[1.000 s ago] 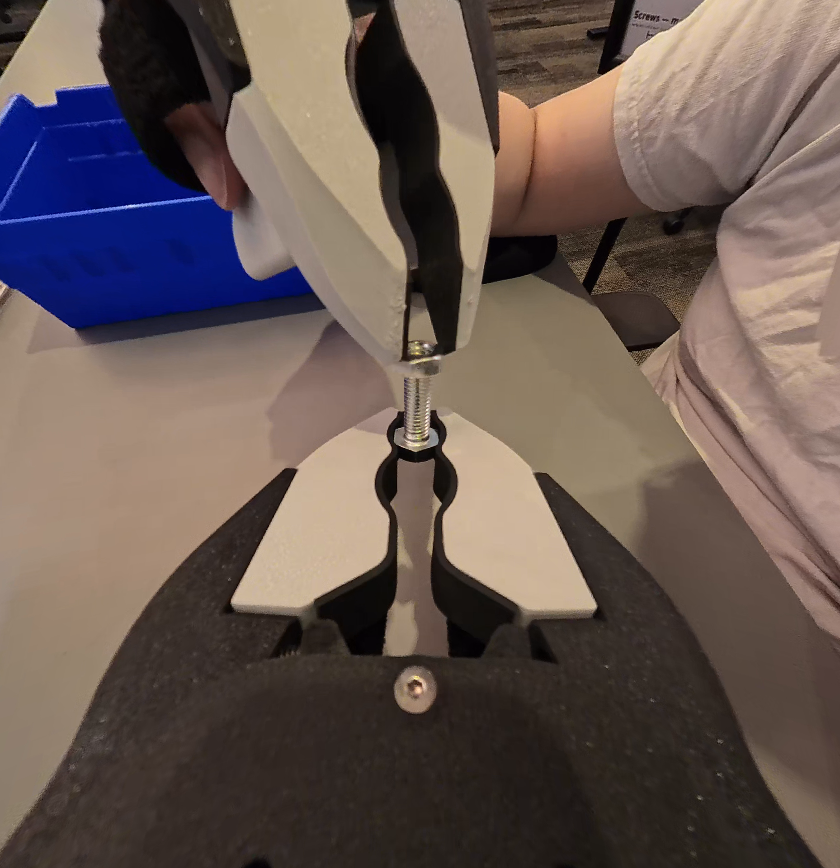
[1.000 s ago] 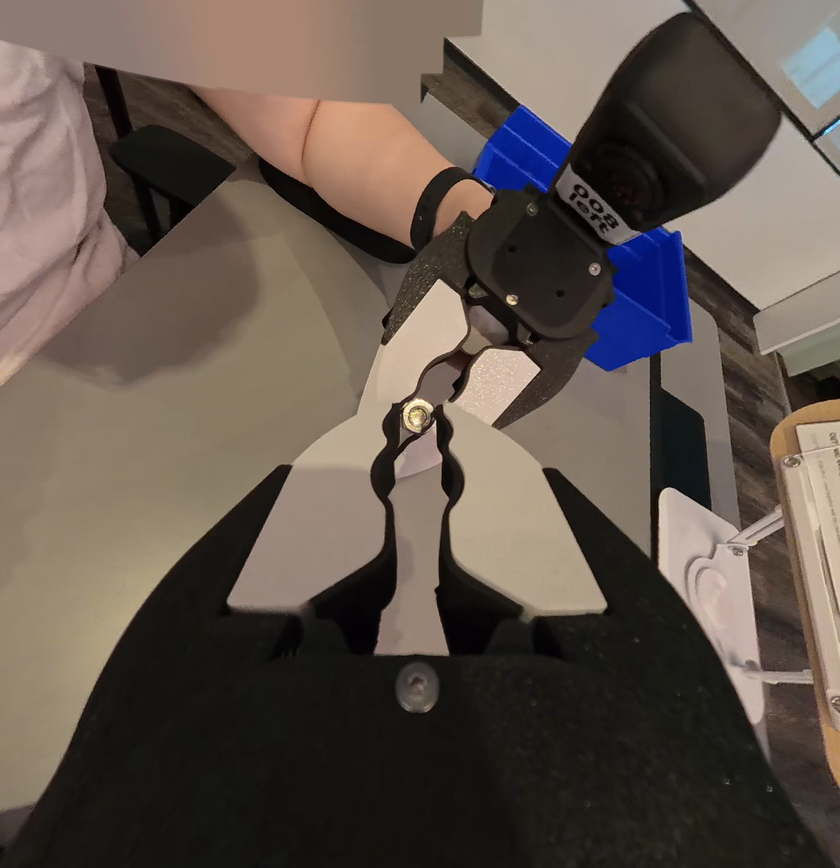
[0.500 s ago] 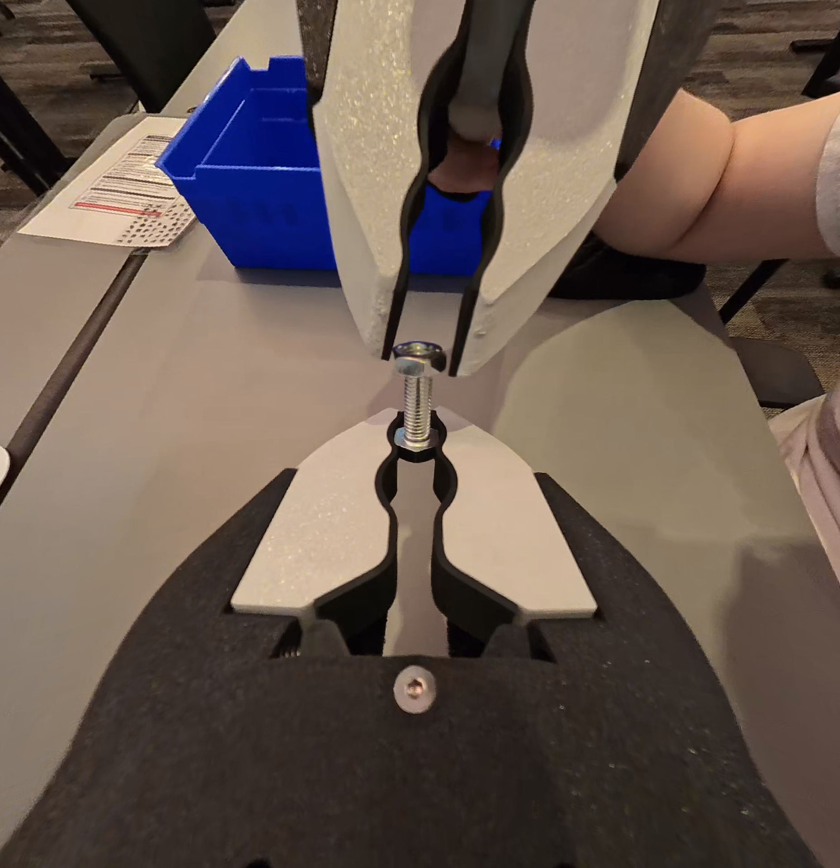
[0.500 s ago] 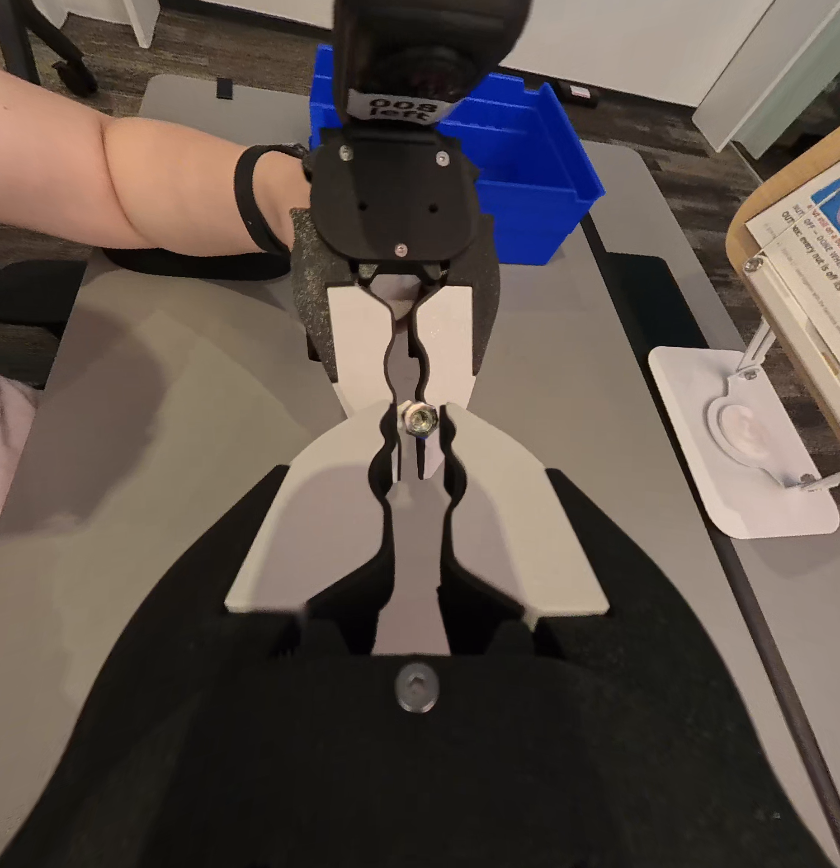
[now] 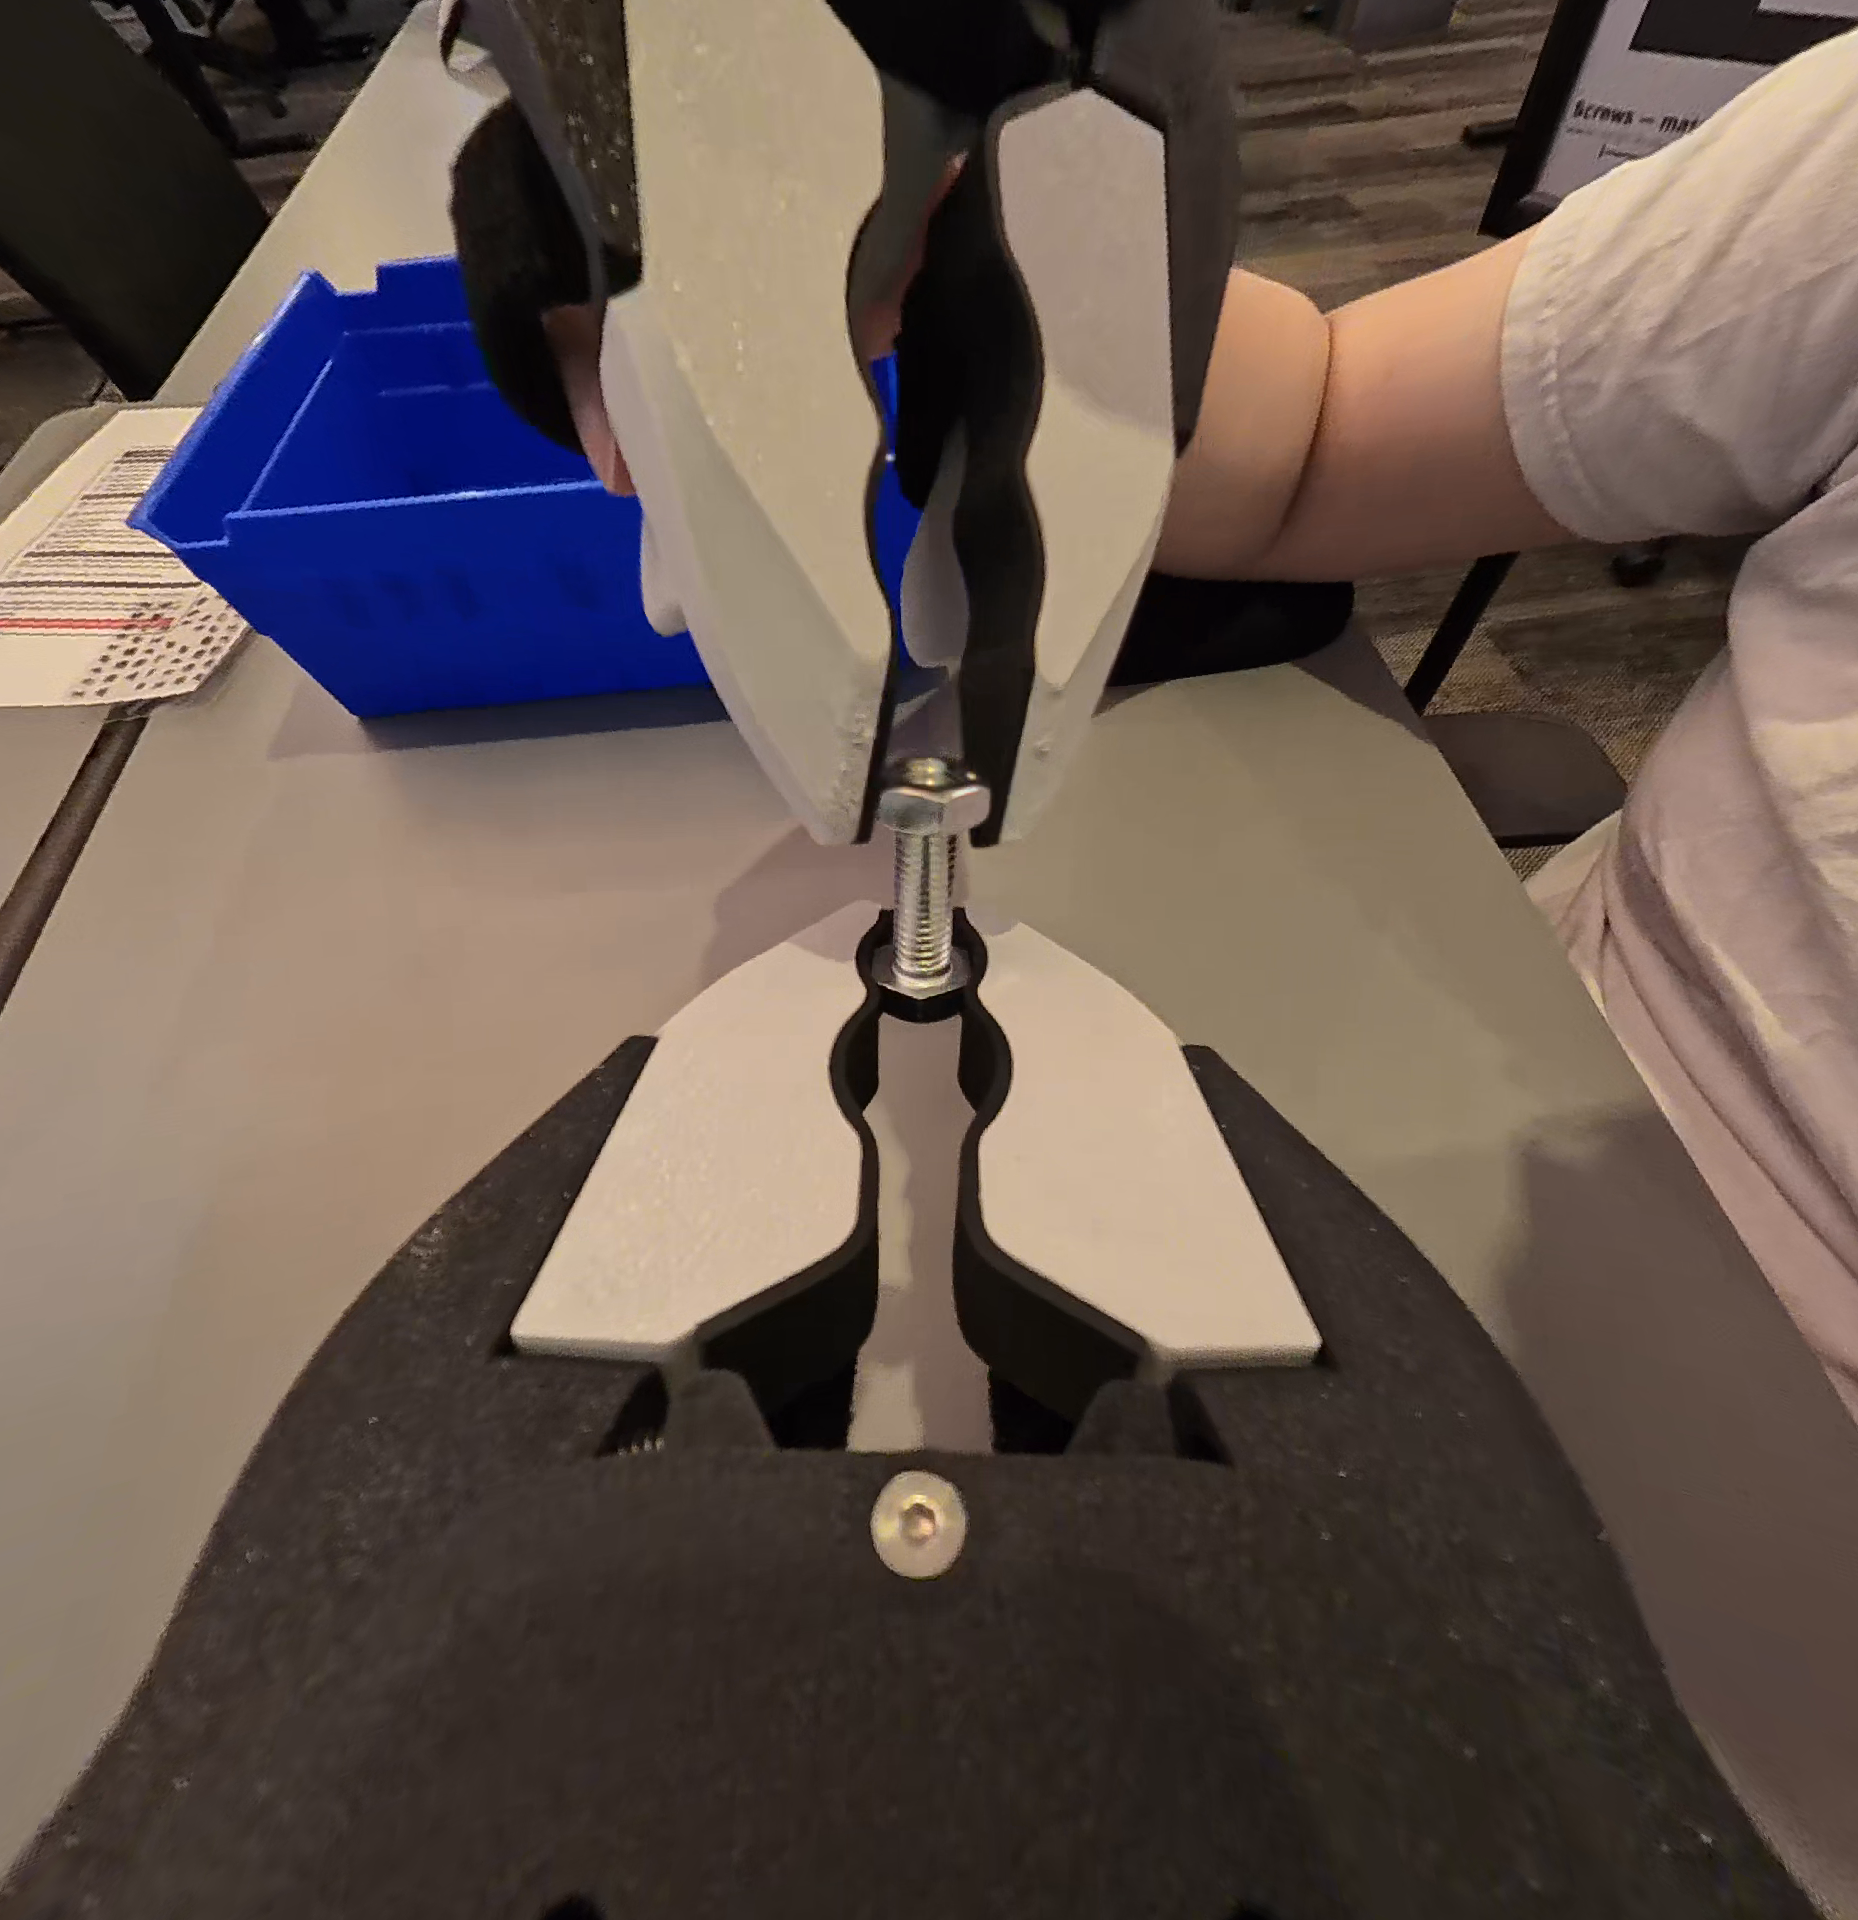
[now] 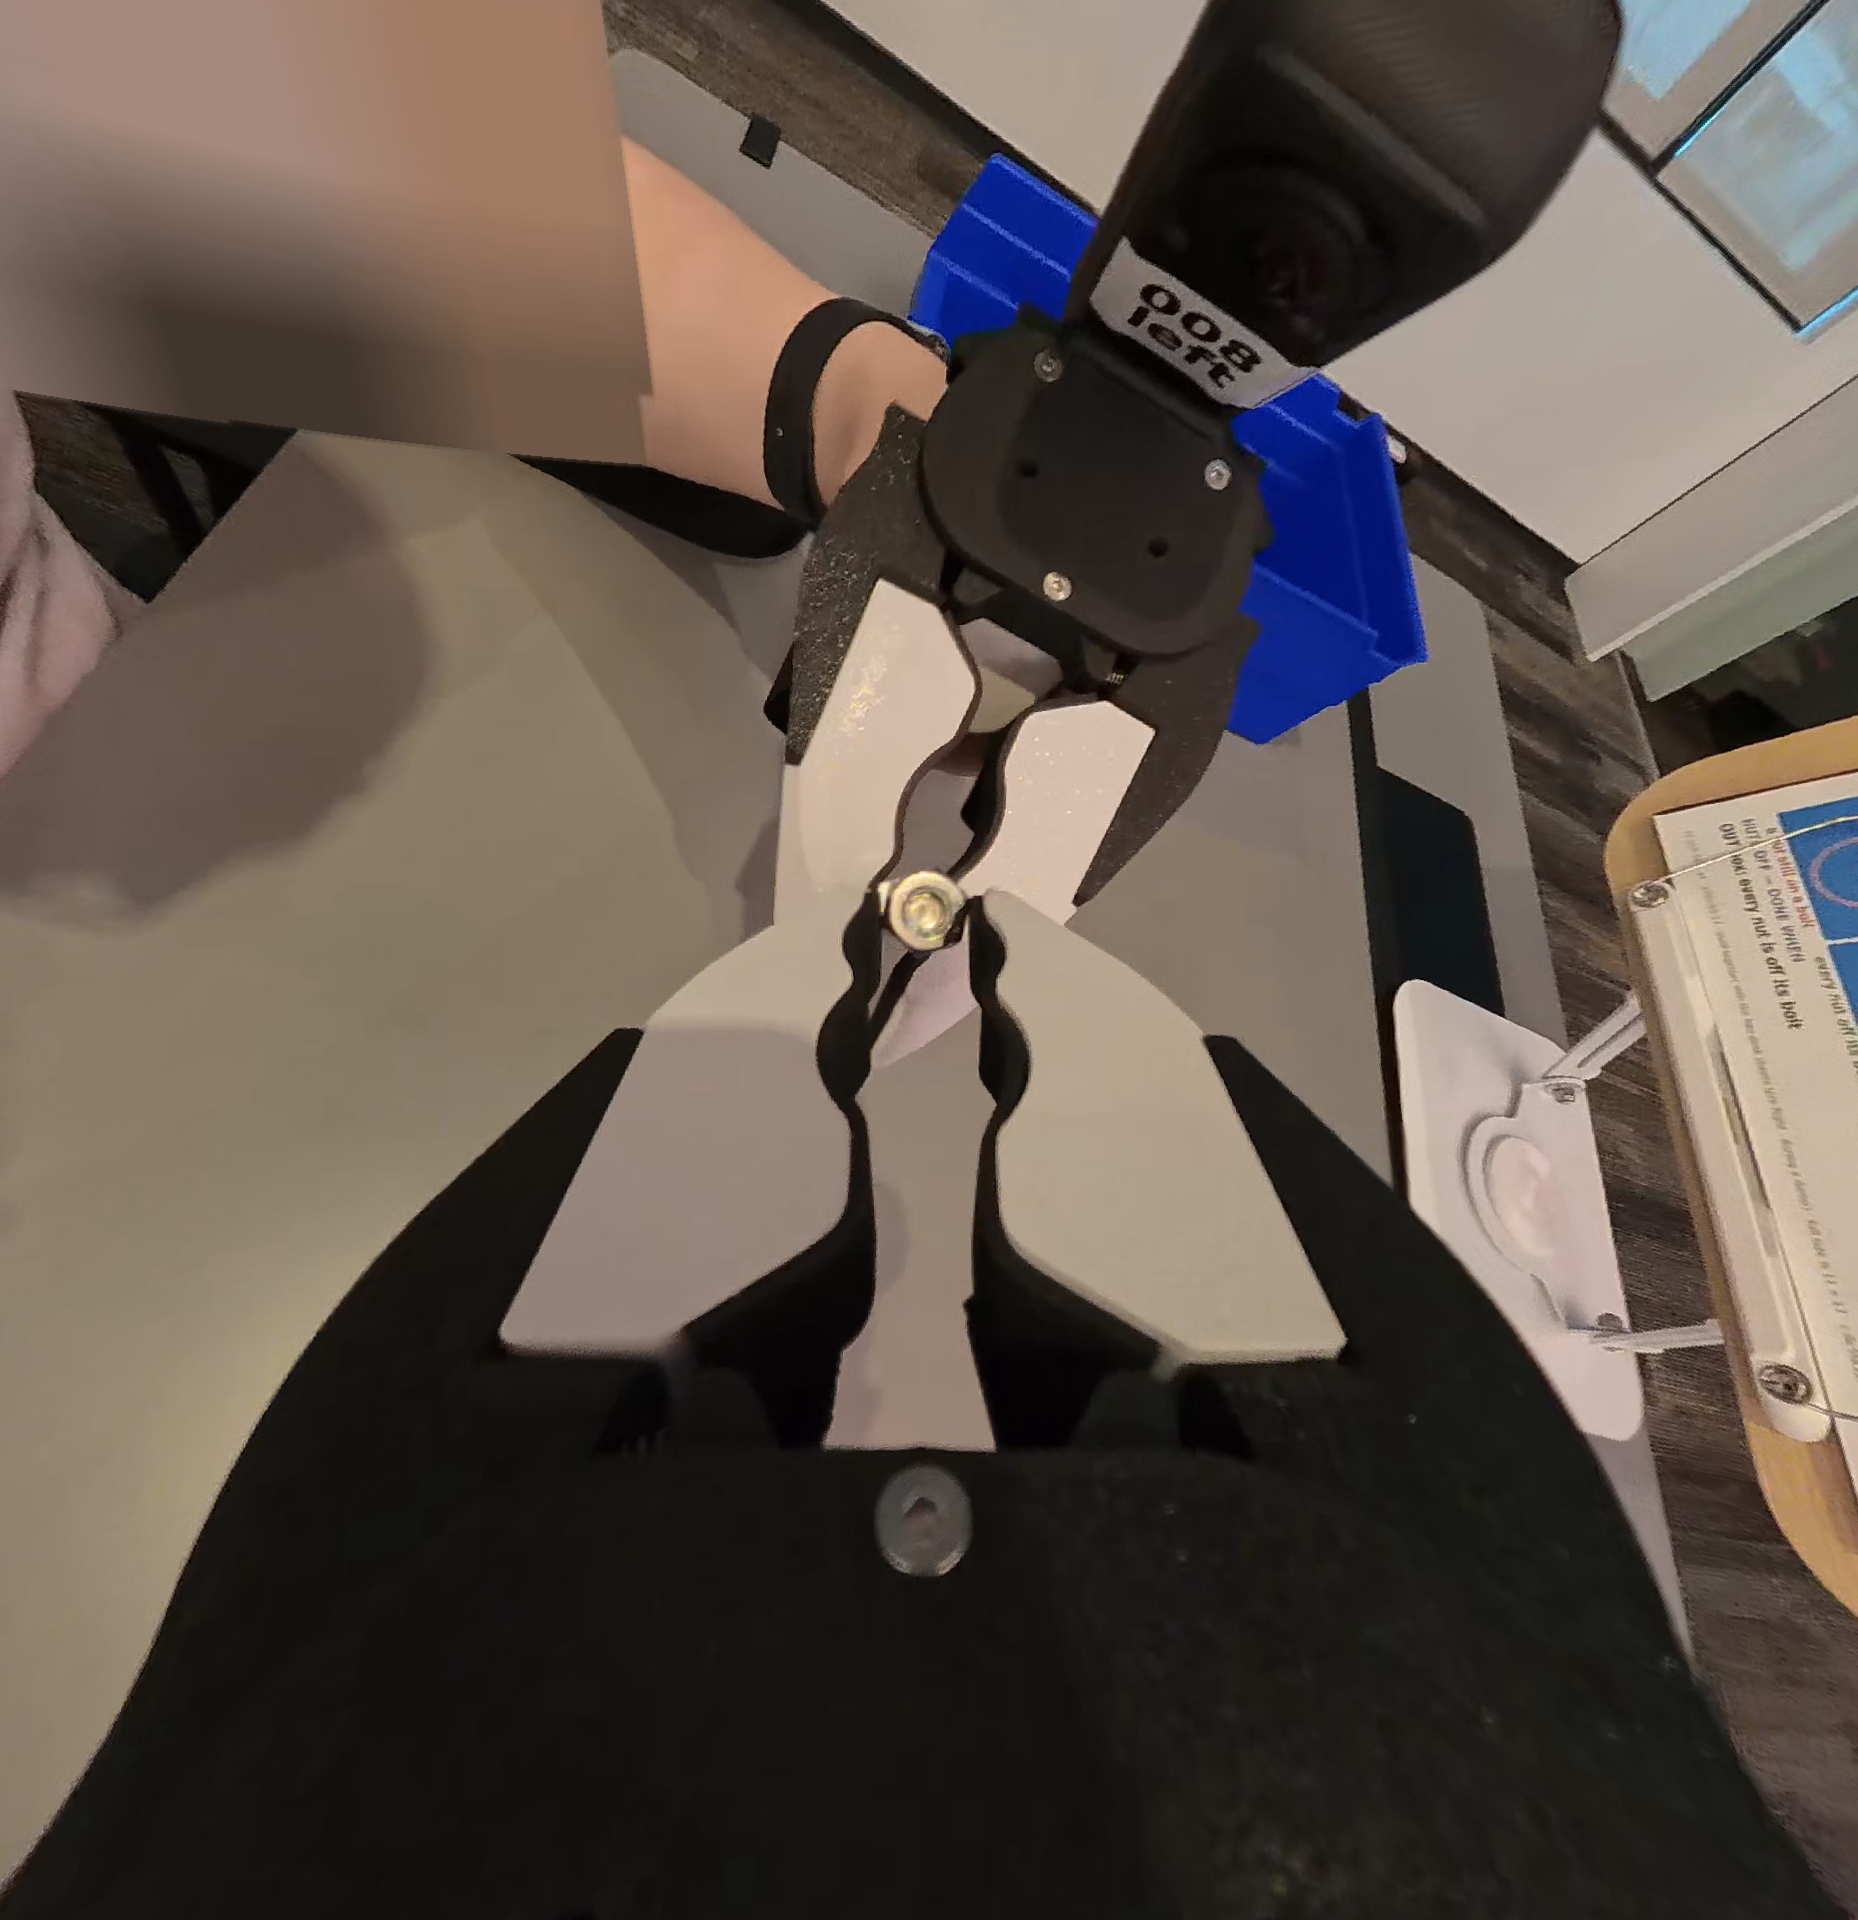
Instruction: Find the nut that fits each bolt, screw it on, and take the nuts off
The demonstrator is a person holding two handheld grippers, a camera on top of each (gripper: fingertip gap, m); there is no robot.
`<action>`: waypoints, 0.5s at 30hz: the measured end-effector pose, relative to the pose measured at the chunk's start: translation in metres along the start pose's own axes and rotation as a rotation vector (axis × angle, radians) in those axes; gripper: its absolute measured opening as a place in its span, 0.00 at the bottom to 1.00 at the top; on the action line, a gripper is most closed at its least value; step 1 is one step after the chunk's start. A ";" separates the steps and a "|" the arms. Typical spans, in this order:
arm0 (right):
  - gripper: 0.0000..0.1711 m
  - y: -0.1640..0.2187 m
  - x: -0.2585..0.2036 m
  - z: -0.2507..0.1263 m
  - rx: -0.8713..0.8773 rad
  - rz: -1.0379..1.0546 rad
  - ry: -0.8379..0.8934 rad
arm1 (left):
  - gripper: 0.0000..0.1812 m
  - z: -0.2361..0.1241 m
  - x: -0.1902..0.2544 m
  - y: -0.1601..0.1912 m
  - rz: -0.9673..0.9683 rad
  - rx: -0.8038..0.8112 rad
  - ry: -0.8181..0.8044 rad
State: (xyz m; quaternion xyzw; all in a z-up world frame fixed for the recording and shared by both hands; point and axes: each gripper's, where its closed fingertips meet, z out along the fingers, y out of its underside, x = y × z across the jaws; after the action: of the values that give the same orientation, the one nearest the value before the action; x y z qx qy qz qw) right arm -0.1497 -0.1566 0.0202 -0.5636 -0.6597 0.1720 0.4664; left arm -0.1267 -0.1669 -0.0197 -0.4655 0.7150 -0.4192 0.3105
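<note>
Two grippers tip to tip above the table [image 5: 385,935]: left gripper [image 5: 920,982] fingers clamping the bolt [image 5: 925,894] head, right gripper [image 6: 920,925] fingers clamping the nut [image 5: 930,800].

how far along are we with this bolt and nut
Done: a nut is matched and threaded on the bolt. In hand: the left gripper clamps the bolt's head end, and the right gripper grips the nut at the tip. Left: which way it is turning can't be told.
</note>
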 end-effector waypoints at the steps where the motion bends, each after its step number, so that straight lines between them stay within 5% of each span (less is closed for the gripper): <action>1: 0.09 0.001 0.000 0.000 0.000 0.015 -0.008 | 0.05 0.000 0.000 0.000 0.001 -0.002 -0.001; 15: 0.08 0.016 0.035 0.008 -0.033 0.481 0.129 | 0.05 -0.011 -0.046 0.008 -0.054 -0.047 -0.289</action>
State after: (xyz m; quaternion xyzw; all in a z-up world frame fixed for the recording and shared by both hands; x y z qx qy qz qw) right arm -0.1446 -0.1179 0.0183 -0.7217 -0.4783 0.2310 0.4438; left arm -0.1225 -0.1191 -0.0195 -0.5472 0.6598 -0.3389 0.3878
